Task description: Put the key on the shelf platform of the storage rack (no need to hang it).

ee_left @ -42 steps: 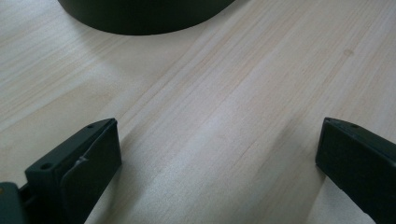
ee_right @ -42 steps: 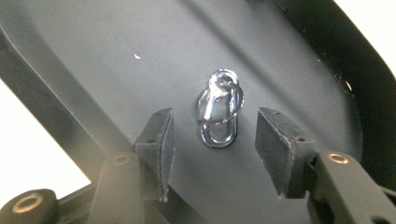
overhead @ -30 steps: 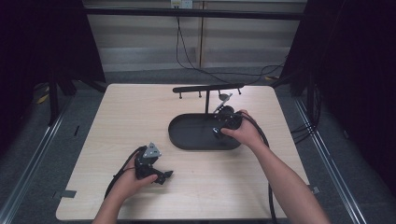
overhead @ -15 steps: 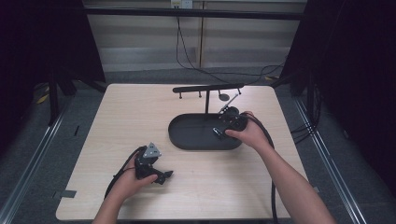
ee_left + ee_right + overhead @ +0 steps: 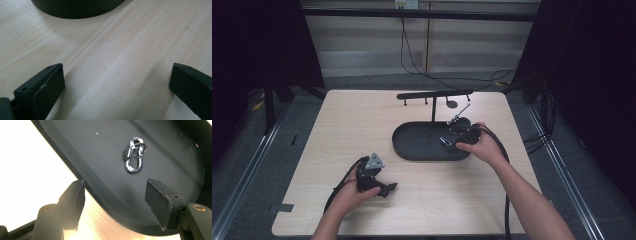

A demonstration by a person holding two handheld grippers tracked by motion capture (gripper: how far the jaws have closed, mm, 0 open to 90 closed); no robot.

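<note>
Carabiner (image 5: 135, 157) in black tray (image 5: 412, 145) on pale wooden table (image 5: 342, 125); dark surroundings

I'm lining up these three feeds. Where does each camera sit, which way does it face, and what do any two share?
High view: above the person's side, looking forward and down on the table; both forearms, left gripper, right gripper.
Left gripper view: on the left gripper, facing bare tabletop between open jaws, tray edge beyond.
Right gripper view: on the right gripper, facing the tray's clip, jaws open.
Shared: all show the tray.
</note>
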